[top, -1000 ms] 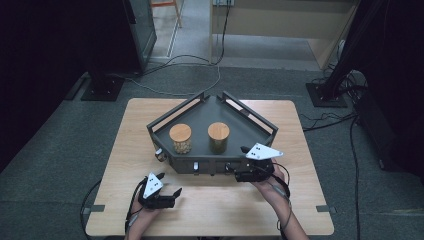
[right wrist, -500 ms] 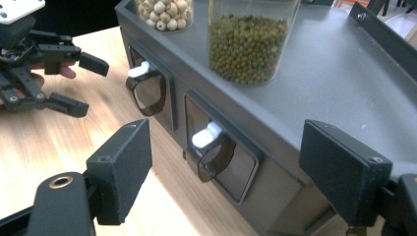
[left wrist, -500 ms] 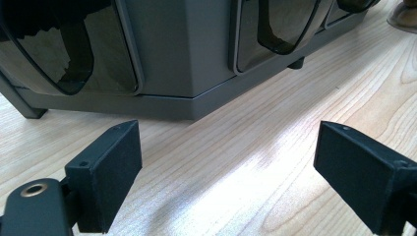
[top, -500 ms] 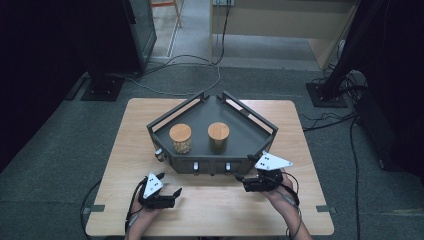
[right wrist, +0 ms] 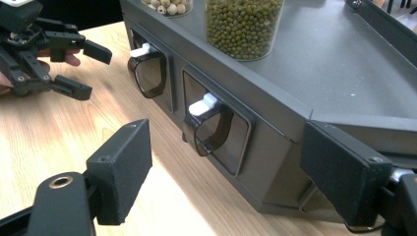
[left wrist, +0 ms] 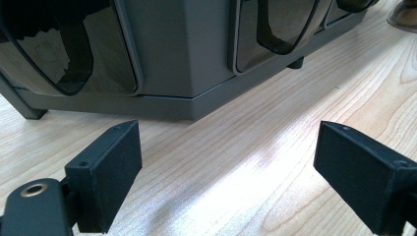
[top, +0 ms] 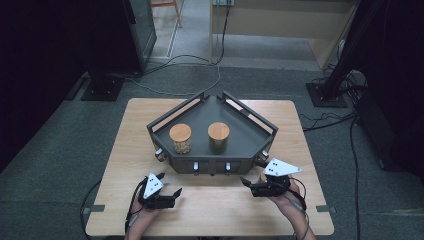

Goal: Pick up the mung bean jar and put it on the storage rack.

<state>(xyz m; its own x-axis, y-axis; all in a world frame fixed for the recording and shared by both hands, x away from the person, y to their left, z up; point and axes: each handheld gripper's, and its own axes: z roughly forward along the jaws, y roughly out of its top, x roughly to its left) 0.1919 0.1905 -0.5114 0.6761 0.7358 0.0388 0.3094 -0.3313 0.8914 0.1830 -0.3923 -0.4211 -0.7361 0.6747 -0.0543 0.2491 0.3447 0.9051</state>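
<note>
The wooden table (top: 125,150) lay bare along its left, right and near margins, leaving open room on every side of the grey five-sided rack (top: 250,131) that stood at its middle and far half, its pointed corner toward the far edge. On the rack's flat top stood two jars well apart from its railed edges: a left jar (top: 180,138) of pale round pieces and a right jar (top: 218,136) of small green beans (right wrist: 243,24), both with wooden lids. Along the rack's near face sat dark smoky scoops with white tabs (right wrist: 202,104); their contents could not be made out. The left gripper (top: 172,194) rested low on the near left of the table, jaws spread wide with nothing between them, near the rack's base. The right gripper (top: 246,183) was at the near right, jaws likewise spread and empty, just beside the rack's near right corner. Both forearms were cut off by the near edge.
</note>
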